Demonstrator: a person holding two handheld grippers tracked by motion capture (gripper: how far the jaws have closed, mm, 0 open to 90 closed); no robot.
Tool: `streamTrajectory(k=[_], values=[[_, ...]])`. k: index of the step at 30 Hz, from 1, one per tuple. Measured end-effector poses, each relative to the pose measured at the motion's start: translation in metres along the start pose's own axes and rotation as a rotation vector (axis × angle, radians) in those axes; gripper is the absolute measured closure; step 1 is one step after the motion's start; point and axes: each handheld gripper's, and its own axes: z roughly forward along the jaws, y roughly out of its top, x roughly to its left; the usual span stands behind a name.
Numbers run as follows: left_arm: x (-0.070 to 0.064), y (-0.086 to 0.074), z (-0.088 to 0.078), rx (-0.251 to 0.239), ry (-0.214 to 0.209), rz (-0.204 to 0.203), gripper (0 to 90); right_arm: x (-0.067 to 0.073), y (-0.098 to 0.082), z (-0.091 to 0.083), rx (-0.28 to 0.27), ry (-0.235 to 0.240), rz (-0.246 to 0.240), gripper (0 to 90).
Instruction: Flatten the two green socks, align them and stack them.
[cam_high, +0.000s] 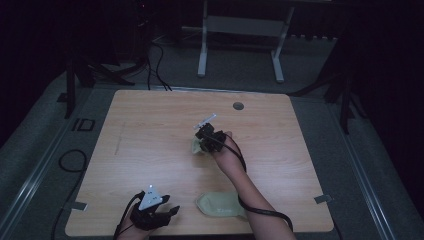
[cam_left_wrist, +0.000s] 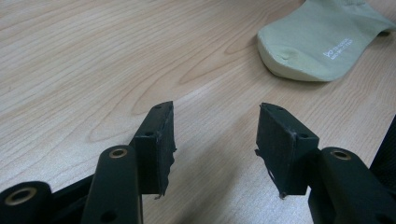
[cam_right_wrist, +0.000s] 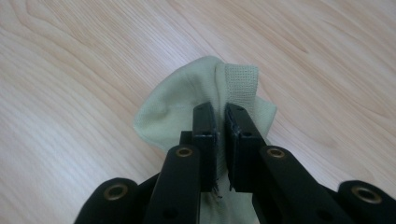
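Observation:
Two pale green socks are on the wooden table (cam_high: 150, 130). One sock (cam_high: 196, 146) is at the table's middle, and my right gripper (cam_high: 204, 135) is shut on it; in the right gripper view the jaws pinch the sock (cam_right_wrist: 187, 112) by its ribbed cuff (cam_right_wrist: 240, 84) and hold it off the wood. The other sock (cam_high: 220, 205) lies flat near the front edge, seen at the top right of the left gripper view as a folded shape (cam_left_wrist: 322, 42). My left gripper (cam_high: 172, 212) rests at the front left, open, with bare wood between its fingers (cam_left_wrist: 159, 140).
A round grey cable hole (cam_high: 238, 106) sits near the table's far edge. Cables trail from both grippers over the front edge. A white frame stand (cam_high: 240, 45) is on the floor beyond the table, and dark cables (cam_high: 155, 65) run across the floor at the back left.

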Motion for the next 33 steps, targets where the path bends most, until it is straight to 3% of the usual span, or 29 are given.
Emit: streamTrajectory(k=[8,14,18,29,33], values=[[0.0,0.001,0.002,0.005,0.002,-0.003,46.7,-0.016,-0.033,-0.034,-0.046,-0.056,0.064,83.4],[-0.002,0.002,0.003,0.002,-0.002,-0.004,46.7,-0.014,-0.061,-0.05,-0.081,-0.079,0.099,83.1],[-0.002,0.002,0.004,0.007,-0.006,0.0,46.7,-0.011,-0.081,-0.056,-0.088,-0.069,0.127,83.1],[-0.002,0.004,0.007,0.011,-0.007,0.001,46.7,0.002,-0.108,-0.035,-0.037,-0.056,0.151,82.5],[-0.002,0.004,0.008,0.013,-0.001,-0.001,47.7,0.009,-0.115,-0.02,0.0,-0.047,0.137,80.6]])
